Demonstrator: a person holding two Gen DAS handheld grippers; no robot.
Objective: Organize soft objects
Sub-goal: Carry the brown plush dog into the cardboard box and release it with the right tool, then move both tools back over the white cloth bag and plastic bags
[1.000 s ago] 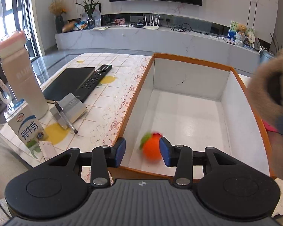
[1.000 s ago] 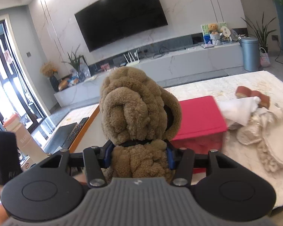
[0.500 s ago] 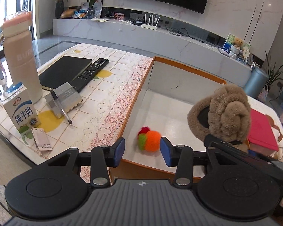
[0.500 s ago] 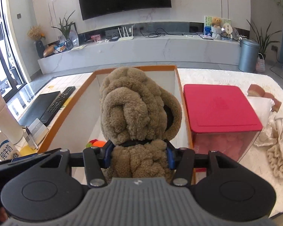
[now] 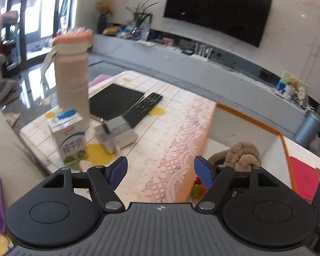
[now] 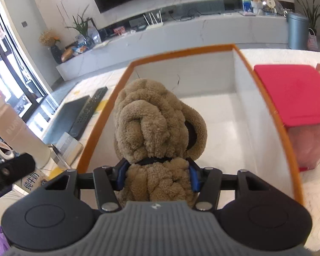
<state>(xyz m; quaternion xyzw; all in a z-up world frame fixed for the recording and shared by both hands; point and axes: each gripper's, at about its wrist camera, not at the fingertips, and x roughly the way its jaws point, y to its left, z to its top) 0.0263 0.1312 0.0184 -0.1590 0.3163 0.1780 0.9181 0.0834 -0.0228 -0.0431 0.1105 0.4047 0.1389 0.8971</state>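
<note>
My right gripper (image 6: 156, 175) is shut on a brown plush dog (image 6: 157, 125) and holds it over the near end of the white box with an orange rim (image 6: 181, 52). In the left wrist view the plush dog (image 5: 239, 154) shows inside the box (image 5: 247, 117), with the right gripper behind it. A small orange and green soft ball (image 5: 197, 188) lies in the box's near corner, partly hidden by my finger. My left gripper (image 5: 160, 170) is open and empty, above the lace-patterned tablecloth left of the box.
A pink bottle (image 5: 71, 74), a milk carton (image 5: 69, 137), a grey card holder (image 5: 117, 133), a black pad (image 5: 114, 101) and a remote (image 5: 144, 107) stand on the table's left. A red-lidded container (image 6: 292, 98) sits right of the box.
My left gripper has opened wider and pulled back left, away from the box and the ball. My right gripper has carried the plush dog forward and lower over the box.
</note>
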